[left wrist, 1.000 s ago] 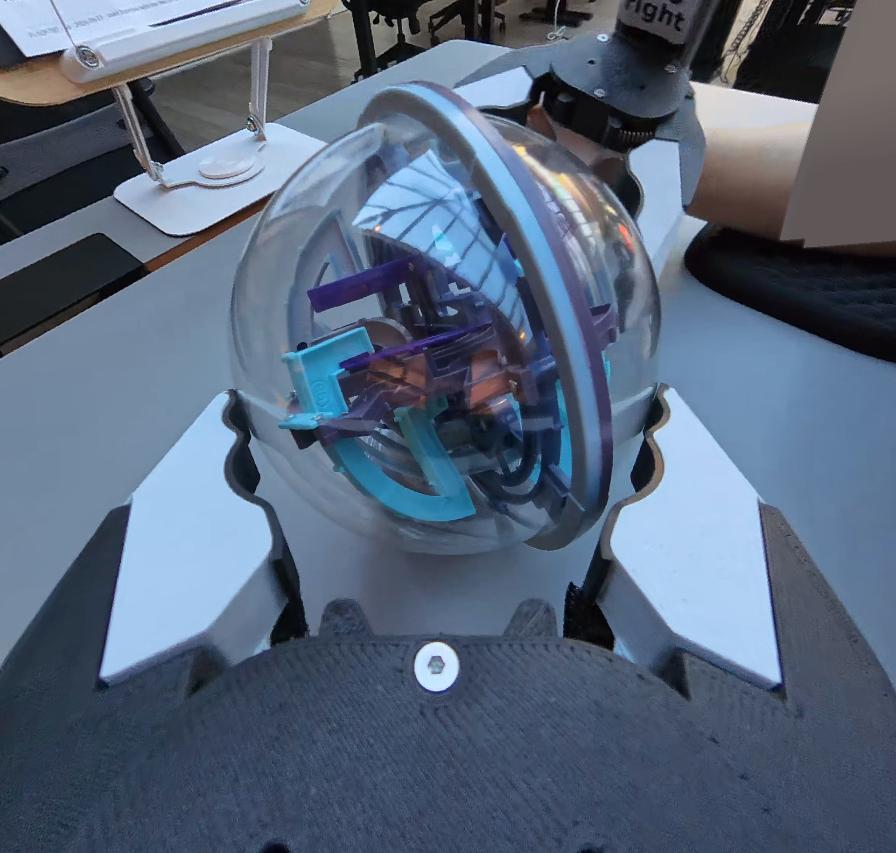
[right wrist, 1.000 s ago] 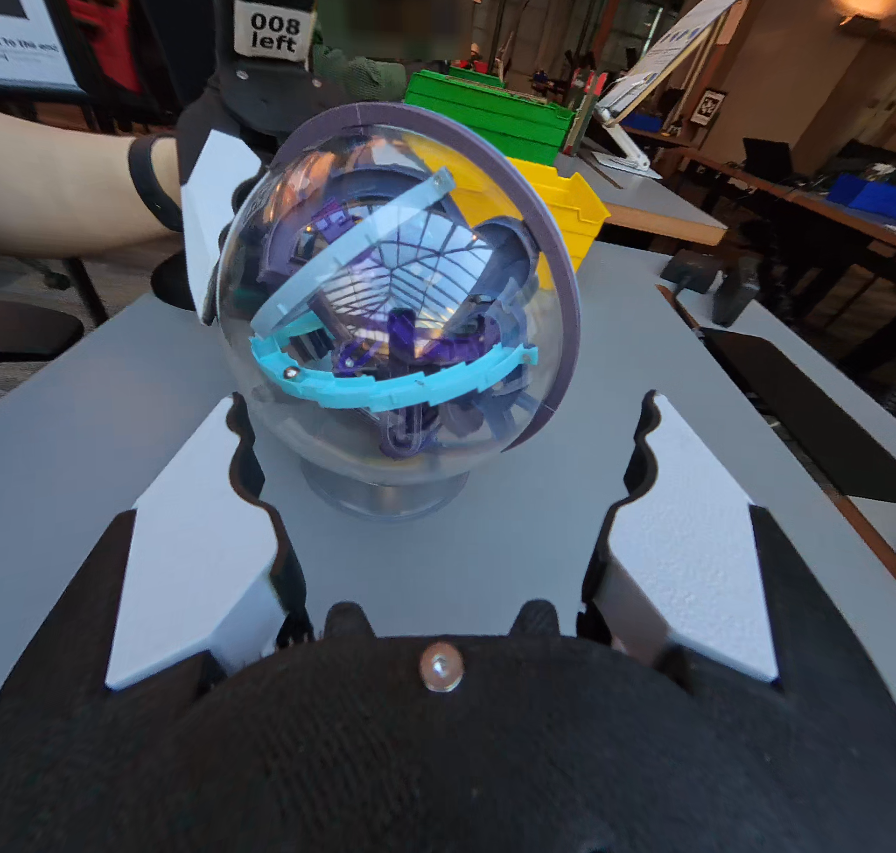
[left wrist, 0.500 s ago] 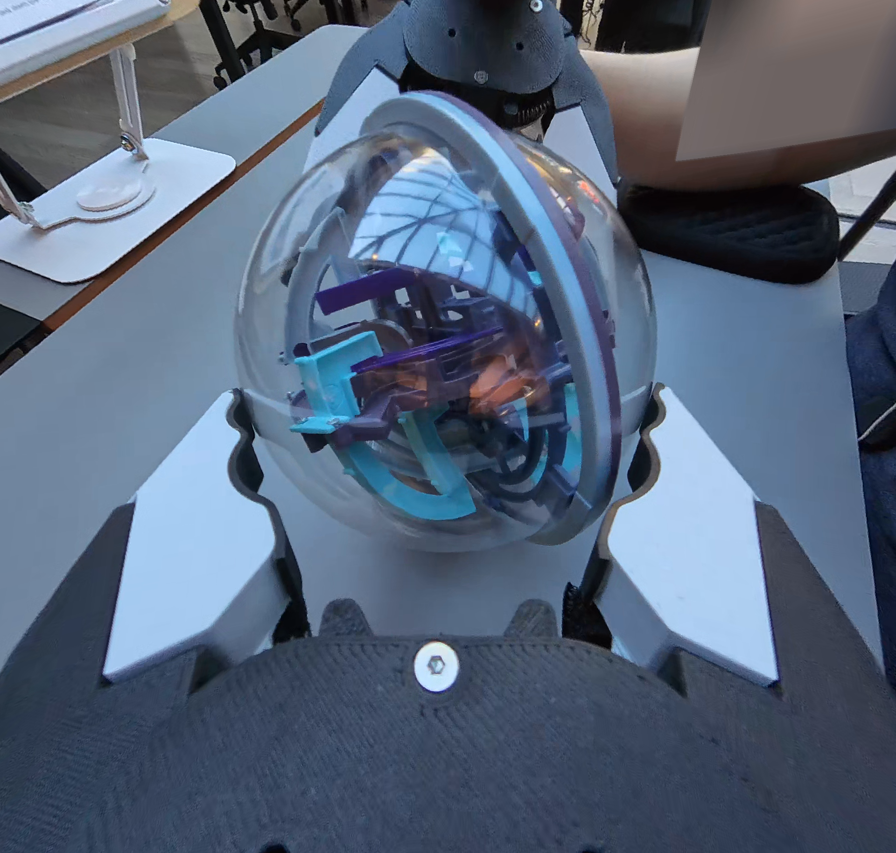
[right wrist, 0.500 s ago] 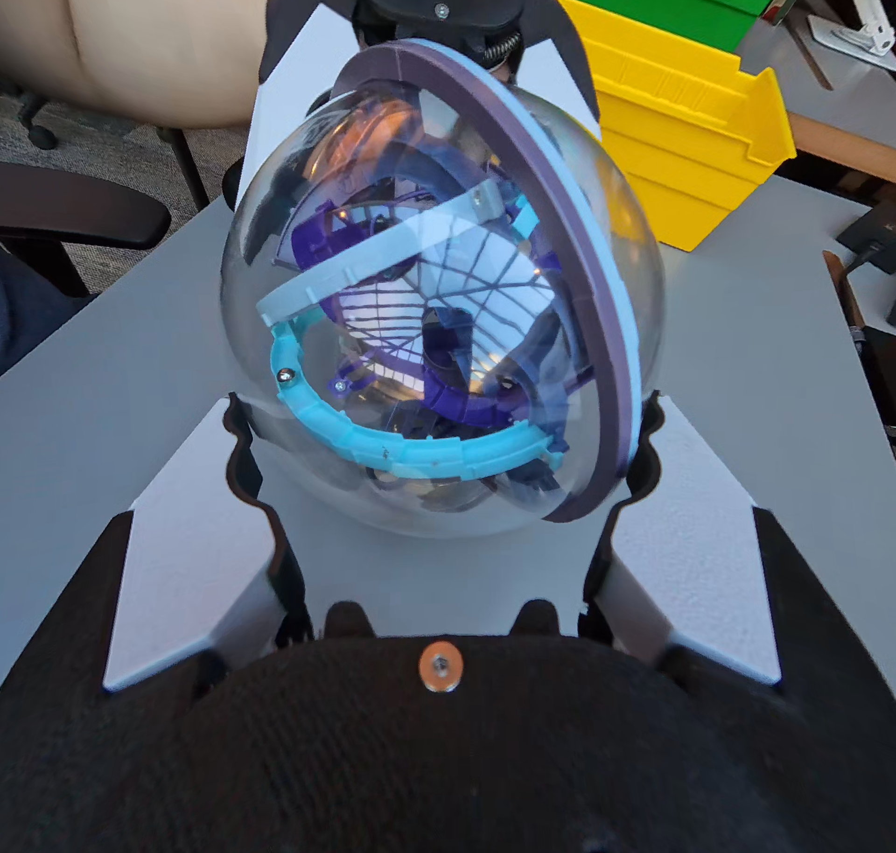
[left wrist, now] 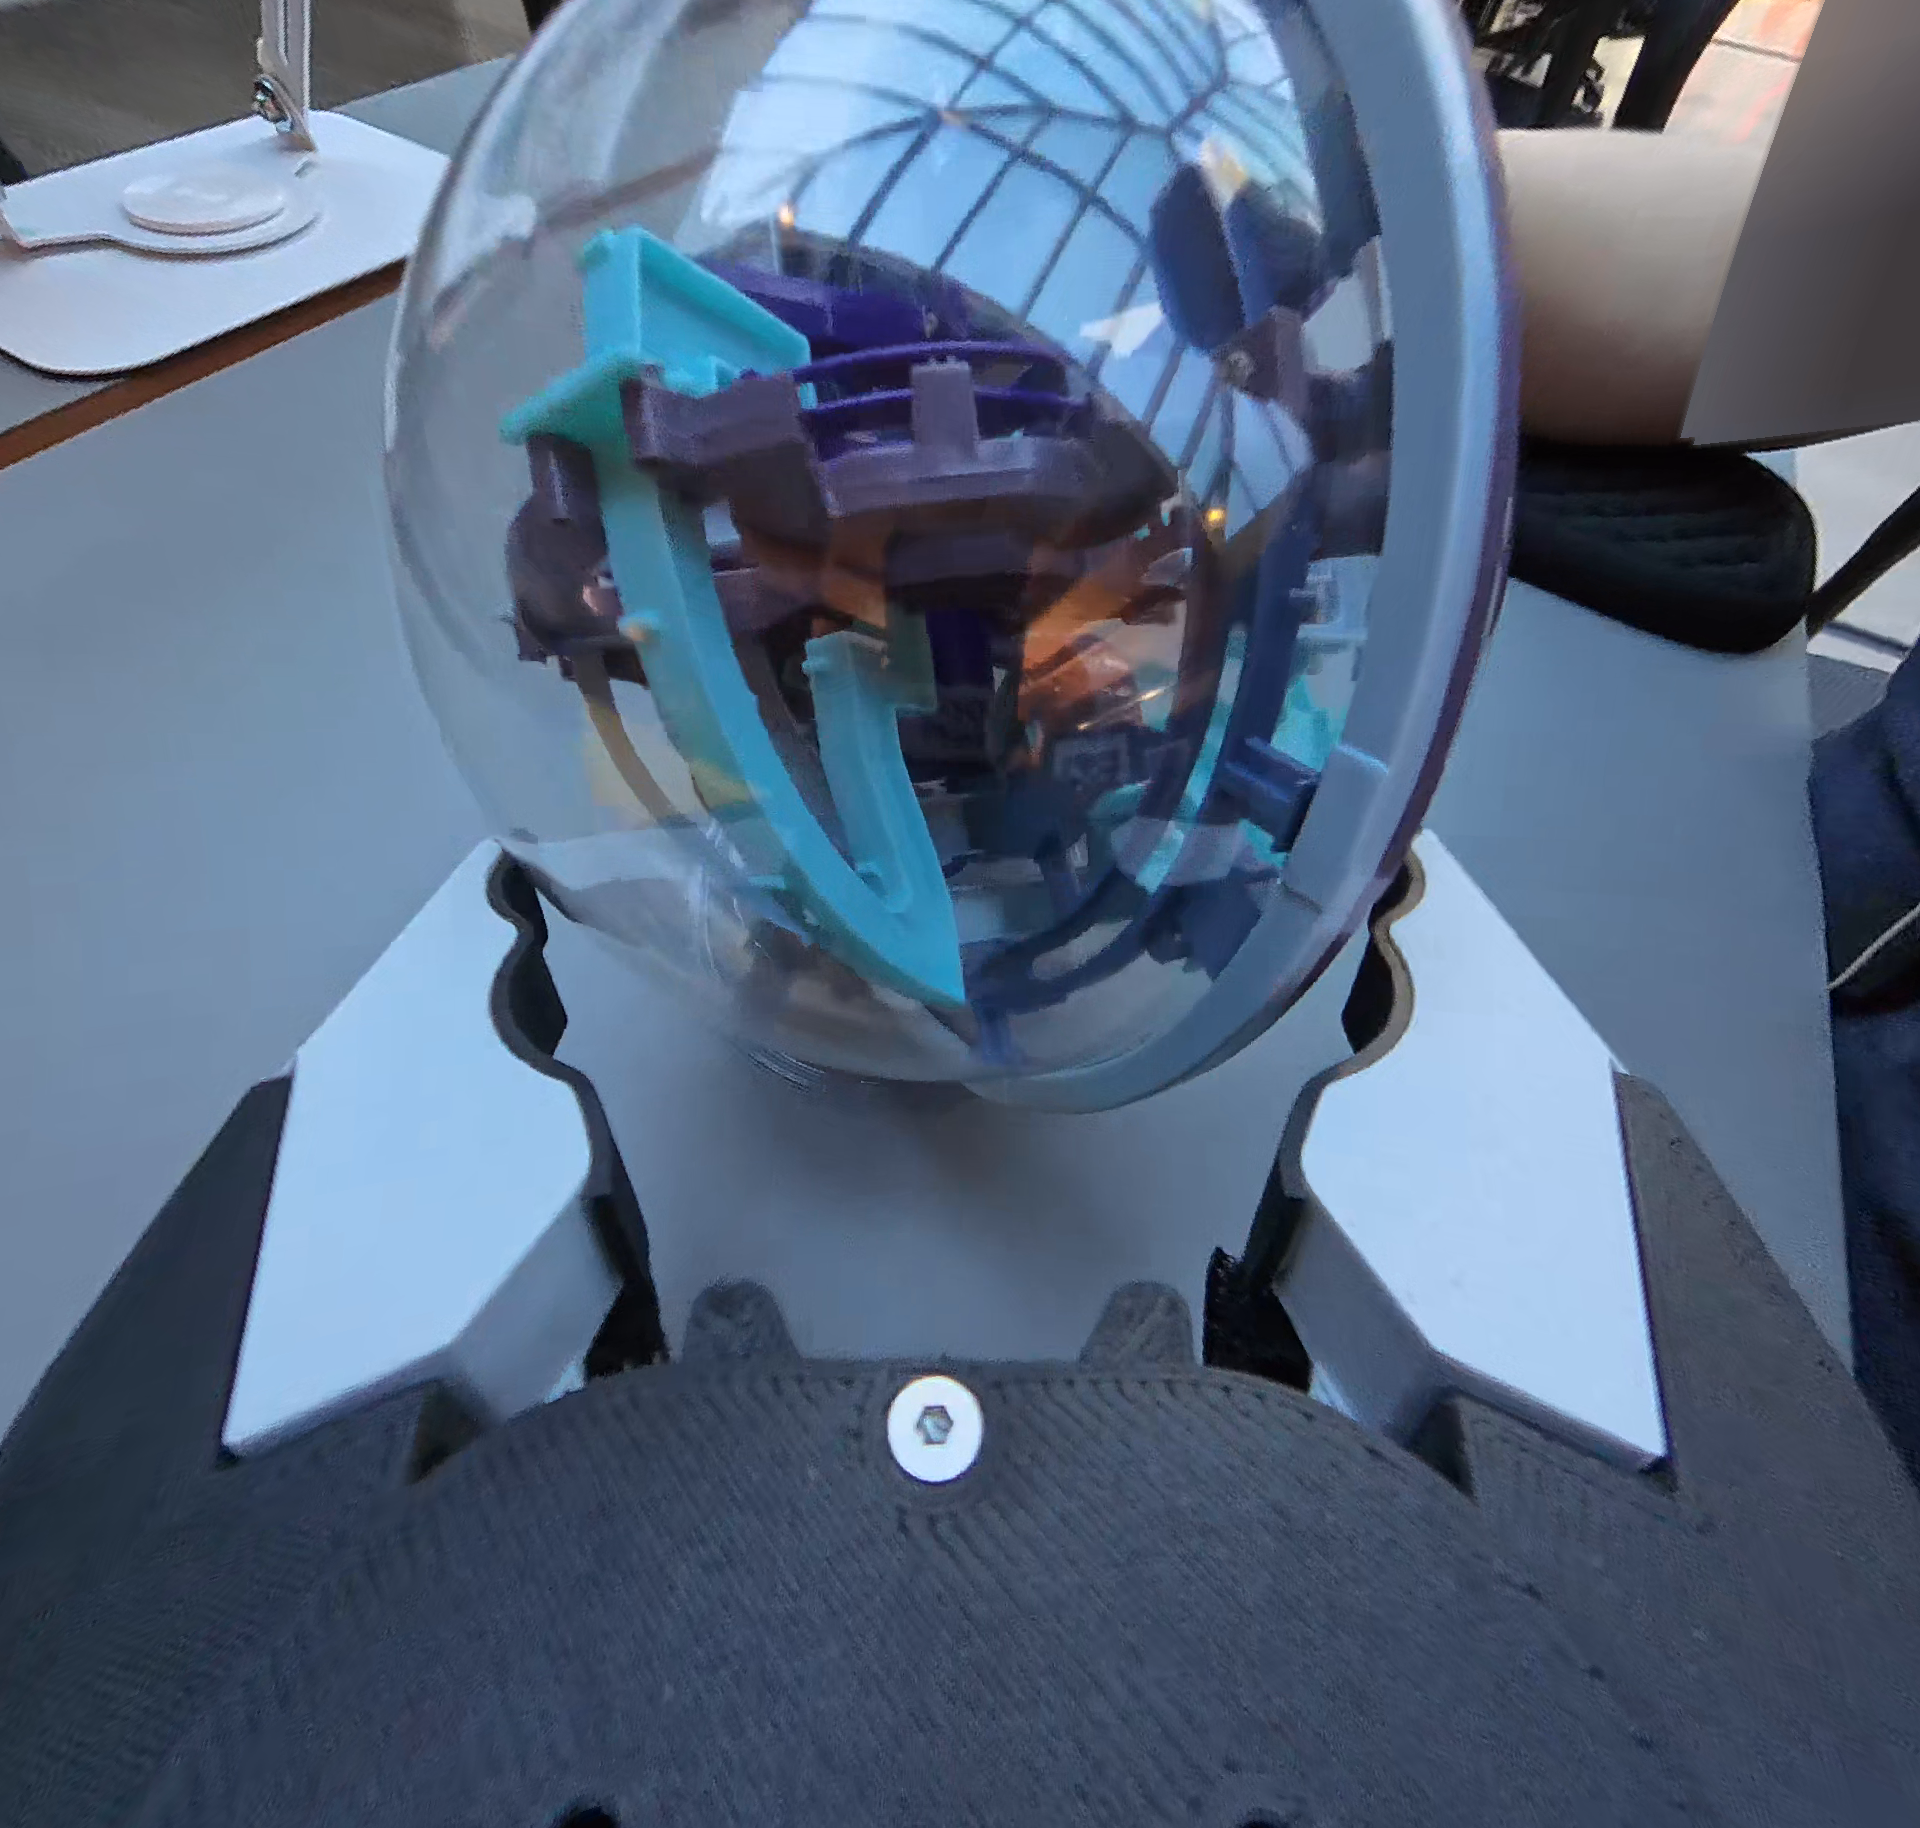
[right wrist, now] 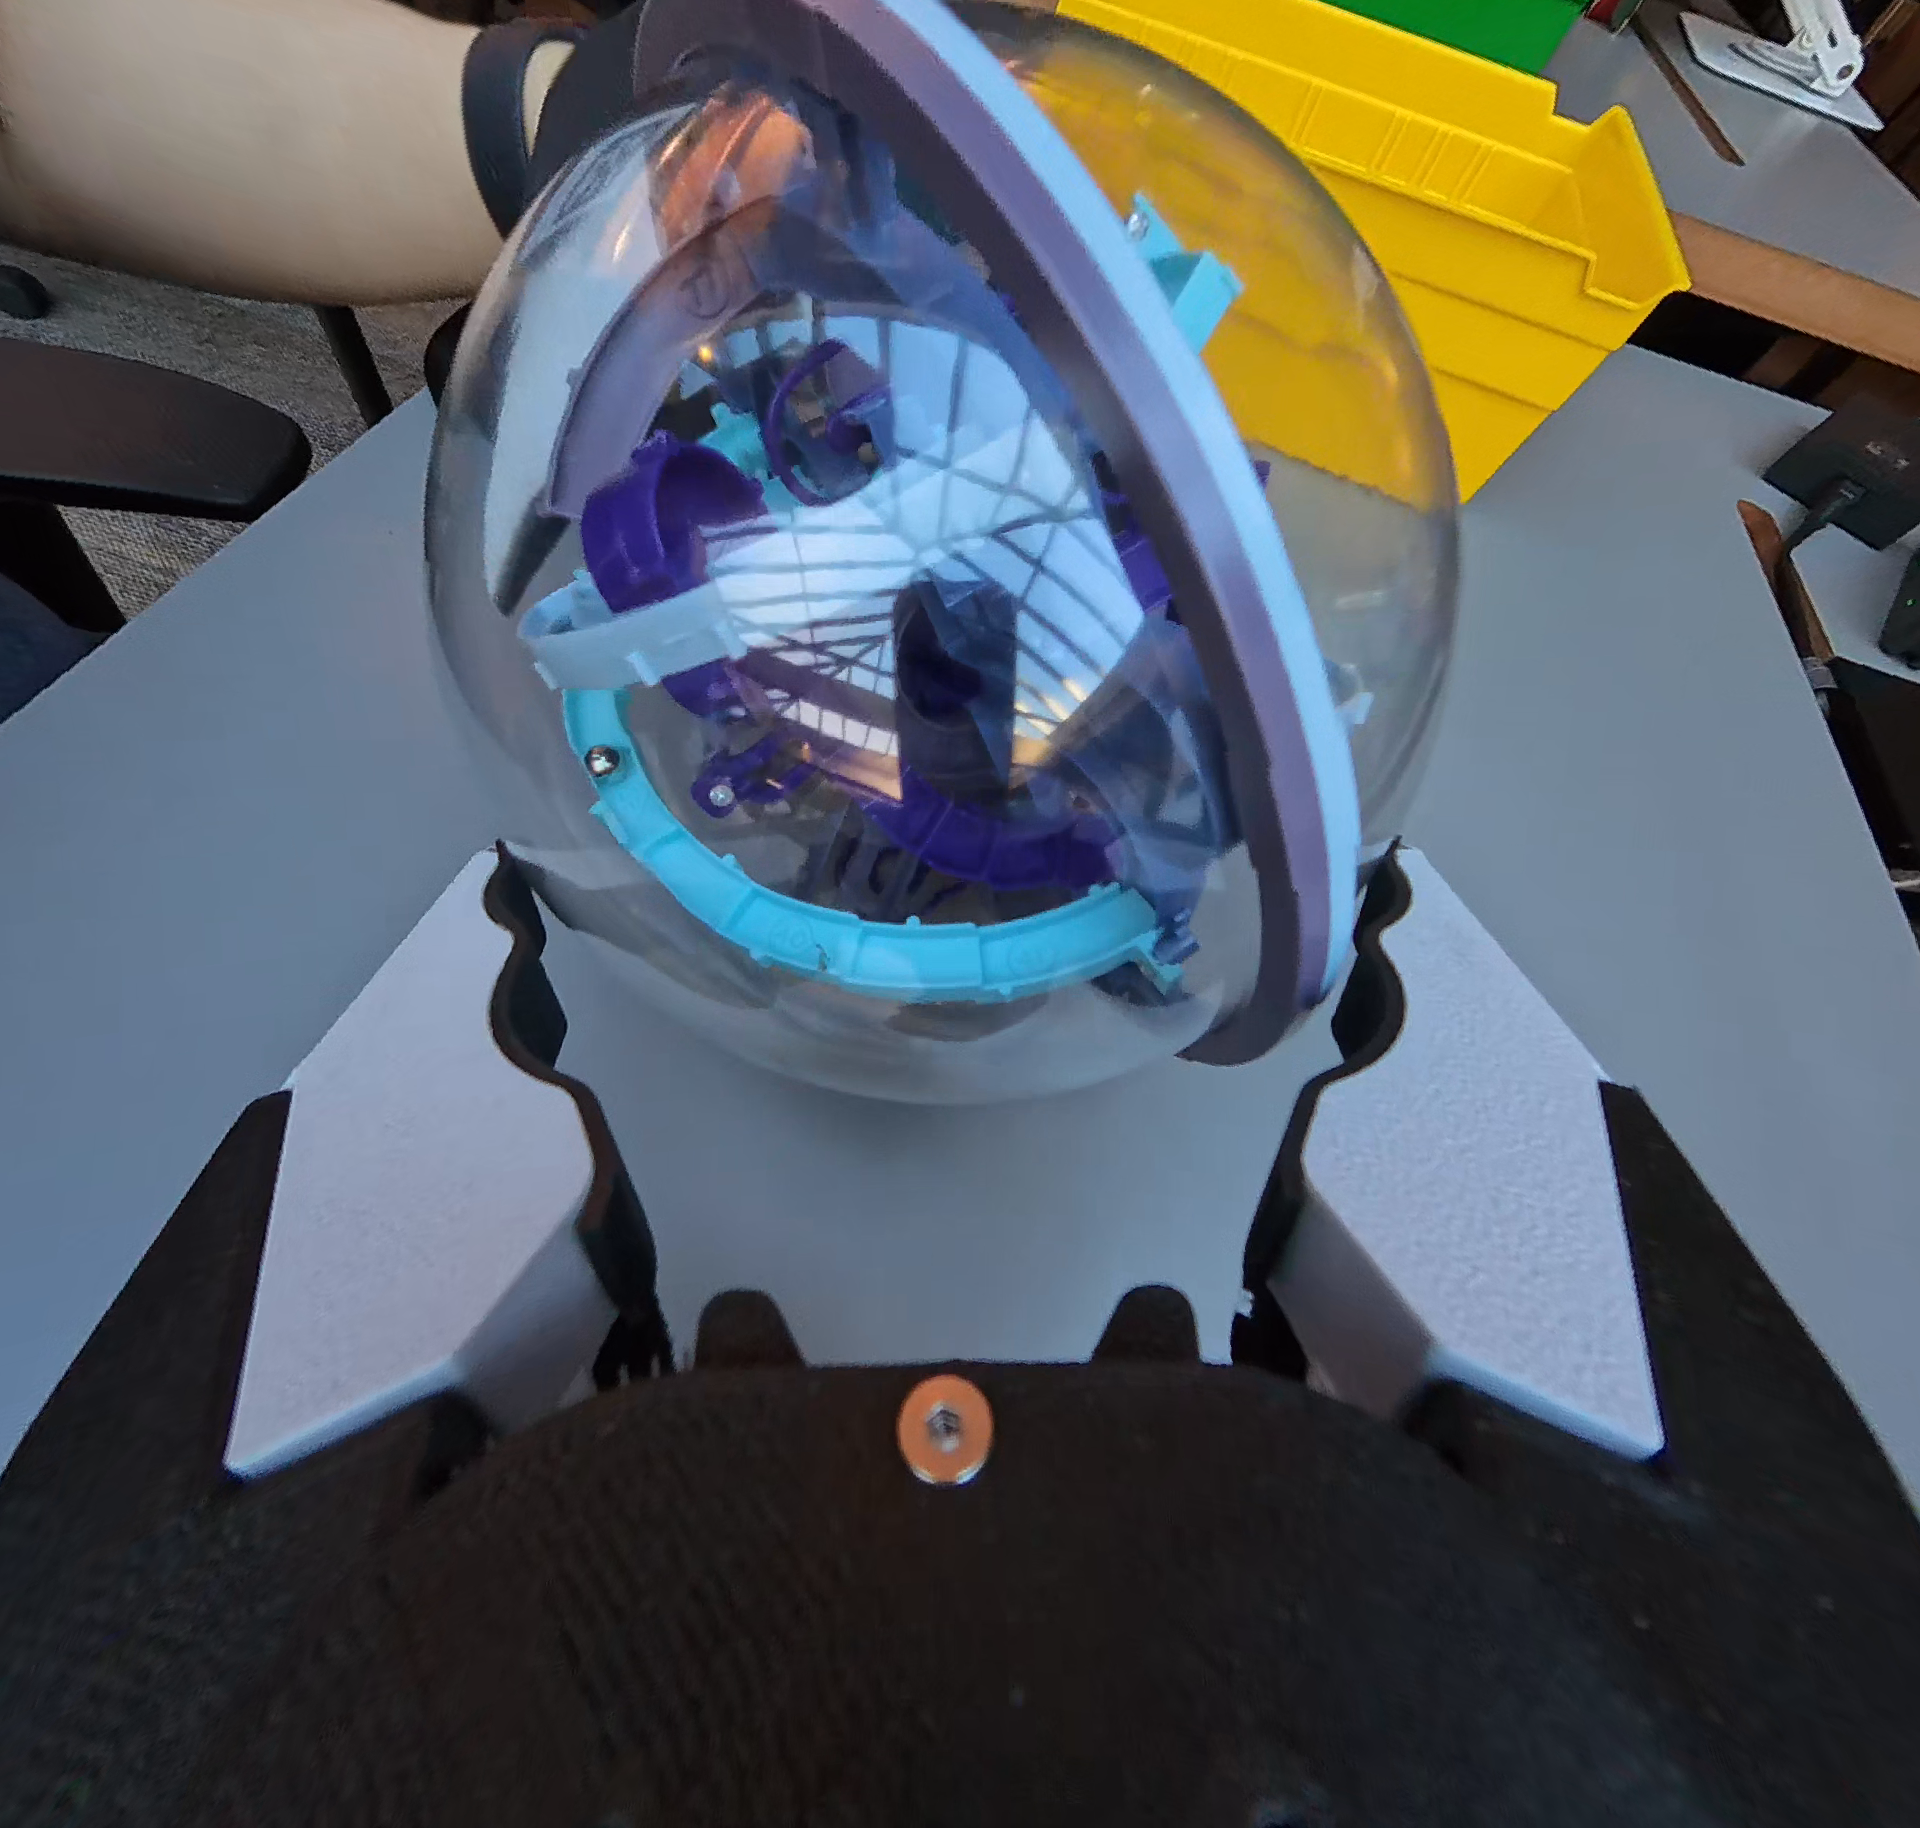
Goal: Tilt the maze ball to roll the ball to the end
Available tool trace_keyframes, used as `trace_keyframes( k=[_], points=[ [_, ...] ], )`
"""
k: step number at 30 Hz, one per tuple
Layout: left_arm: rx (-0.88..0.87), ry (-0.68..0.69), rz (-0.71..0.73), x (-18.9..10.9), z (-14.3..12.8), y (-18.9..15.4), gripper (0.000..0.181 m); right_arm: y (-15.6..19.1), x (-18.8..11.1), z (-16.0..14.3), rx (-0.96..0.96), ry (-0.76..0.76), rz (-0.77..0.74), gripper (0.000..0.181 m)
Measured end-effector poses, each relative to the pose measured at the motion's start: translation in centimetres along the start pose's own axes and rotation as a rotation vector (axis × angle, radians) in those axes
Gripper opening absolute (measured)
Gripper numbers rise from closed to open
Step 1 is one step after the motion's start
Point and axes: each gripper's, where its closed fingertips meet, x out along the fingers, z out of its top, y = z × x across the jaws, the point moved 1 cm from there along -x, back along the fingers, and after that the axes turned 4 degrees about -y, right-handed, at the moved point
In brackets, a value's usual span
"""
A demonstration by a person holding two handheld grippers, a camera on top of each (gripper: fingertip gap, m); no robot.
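Each claw, left [left wrist: 951, 957] and right [right wrist: 940, 957], clamps the maze ball [right wrist: 935, 552] low on opposite sides. Its smooth, rigid shell probably slips; the steel ball [right wrist: 601, 761] sits on turquoise track.

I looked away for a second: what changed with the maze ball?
The right gripper closed in and joined the left gripper around the maze ball, lifting it off its stand and tilting it. The steel ball stays on the turquoise track.
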Motion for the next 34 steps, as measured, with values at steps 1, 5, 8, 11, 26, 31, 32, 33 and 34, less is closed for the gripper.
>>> trace_keyframes(
  k=[1,5,8,11,26,31,32,33,34],
  points=[
    [0.003,0.0,0.009,0.2,-0.1,0.0,0.154,0.0,0.0,0.1,0.002,-0.007,-0.001,0.152],
    [0.036,0.051,0.049,0.8,-0.9,0.1,0.157,0.1,-0.1,0.6,0.012,-0.046,-0.005,0.152],
    [0.029,0.076,0.06,1.2,-1.3,-0.1,0.158,0.3,-0.2,0.9,0.028,-0.086,-0.001,0.152],
    [0.006,0.052,0.053,1.1,-1.0,-0.3,0.158,0.4,-0.2,0.8,0.058,-0.101,0.003,0.152],
    [-0.023,0.017,0.013,0.6,-0.2,-0.9,0.158,0.8,-0.3,2.0,0.099,-0.182,-0.009,0.152],
    [-0.027,0.02,0.01,0.2,0.5,-0.9,0.158,0.7,-0.5,2.6,0.112,-0.214,-0.013,0.152],
    [-0.027,0.02,0.01,0.2,0.7,-0.9,0.158,0.6,-0.6,2.7,0.114,-0.22,-0.014,0.152],
    [-0.029,0.019,0.009,0.2,0.8,-0.9,0.158,0.6,-0.6,2.8,0.118,-0.224,-0.015,0.152],
    [-0.032,0.017,0.008,0.1,0.9,-0.9,0.158,0.6,-0.7,2.8,0.123,-0.227,-0.015,0.152]
  ],
)
